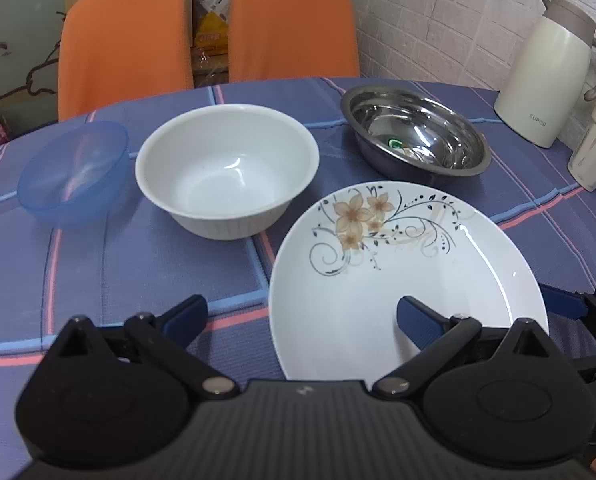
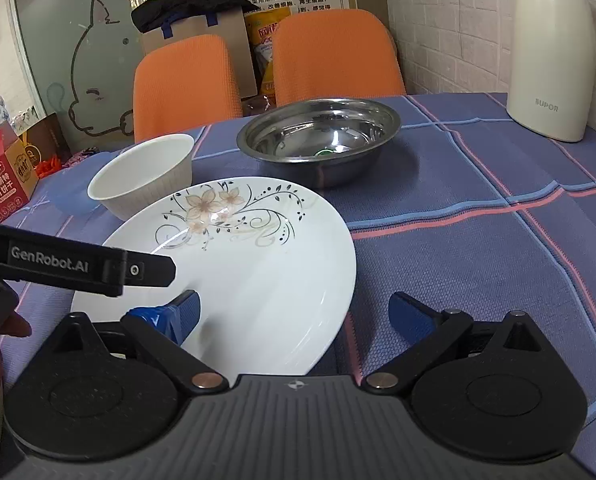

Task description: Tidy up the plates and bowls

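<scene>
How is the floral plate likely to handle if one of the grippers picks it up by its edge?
The floral plate looks like glazed ceramic, so probably stiff and breakable if dropped. Its glossy surface shows sharp highlights, so it may slip between the jaws. It is broad and shallow, so an edge grip would likely let it sag or pivot; it lies flat on the tablecloth, unlikely to roll.

The round white floral plate (image 1: 410,280) looks like glazed ceramic, glossy and smooth, throwing bright highlights. The deep white bowl (image 1: 228,168) has a satin-smooth inside and a finely ribbed outer wall. The wide steel bowl (image 1: 416,132) is polished metal, mirror-bright within. The translucent blue plastic bowl (image 1: 74,172) looks faintly frosted. The blue checked tablecloth (image 1: 138,264) is matt with a woven, grainy texture. The cream jug (image 1: 554,72) has a smooth, low-sheen coat.
</scene>
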